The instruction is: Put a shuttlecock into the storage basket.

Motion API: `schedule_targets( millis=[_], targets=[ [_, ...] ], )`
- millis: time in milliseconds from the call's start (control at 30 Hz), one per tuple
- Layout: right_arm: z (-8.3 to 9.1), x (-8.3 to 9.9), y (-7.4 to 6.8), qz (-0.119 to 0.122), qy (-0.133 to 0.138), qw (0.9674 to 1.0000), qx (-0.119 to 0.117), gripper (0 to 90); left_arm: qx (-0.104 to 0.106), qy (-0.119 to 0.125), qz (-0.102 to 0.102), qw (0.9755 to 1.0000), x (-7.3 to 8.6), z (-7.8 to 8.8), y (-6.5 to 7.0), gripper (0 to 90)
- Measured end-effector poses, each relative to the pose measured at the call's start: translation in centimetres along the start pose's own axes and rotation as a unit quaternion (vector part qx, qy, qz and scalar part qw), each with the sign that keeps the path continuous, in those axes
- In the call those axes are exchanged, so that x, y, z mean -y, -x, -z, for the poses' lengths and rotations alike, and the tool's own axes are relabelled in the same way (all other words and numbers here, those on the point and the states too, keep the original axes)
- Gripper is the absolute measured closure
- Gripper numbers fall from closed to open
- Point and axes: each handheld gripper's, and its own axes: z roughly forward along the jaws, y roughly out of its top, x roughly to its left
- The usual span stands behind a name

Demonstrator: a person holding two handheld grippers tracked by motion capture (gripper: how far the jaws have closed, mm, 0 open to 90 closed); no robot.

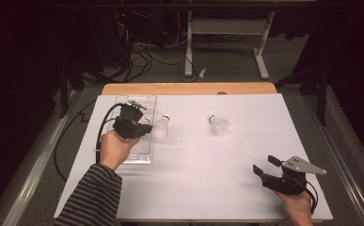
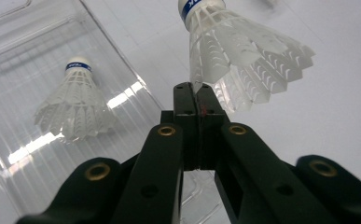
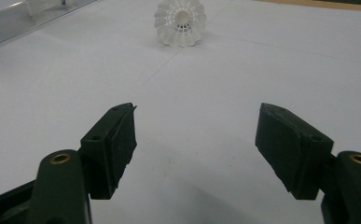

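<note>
Closed fingers (image 2: pixel 197 100) of the left gripper (image 1: pixel 131 126) pinched a shuttlecock (image 2: pixel 236 60) by its feather edge just beside the clear tray (image 1: pixel 139 155), probably for loading. Inside the tray lay a second (image 2: pixel 75 105); a third (image 1: pixel 218 124) waited well apart. The right gripper (image 1: pixel 264 165) idled, fingers spread, holding nothing.

Left claw (image 2: pixel 197 100) jaws pressed together, pinching a feather edge; striped-sleeved forearm extended behind it. Right claw (image 3: pixel 194 140) jaws spread wide, nothing between them, hand low.
</note>
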Motion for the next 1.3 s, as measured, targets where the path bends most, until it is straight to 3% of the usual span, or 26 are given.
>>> schedule_targets(
  millis=[567,1300],
  targets=[
    [-0.1,0.0,0.0,0.0,-0.001,1.0,0.001,29.7,-0.032,0.018,0.024,0.999,-1.4,-0.3,-2.6,89.8],
    [-0.1,0.0,0.0,-0.001,-0.001,1.0,0.0,29.7,-0.06,0.035,0.04,0.9968,-2.6,-0.7,-4.6,89.8]
  ],
)
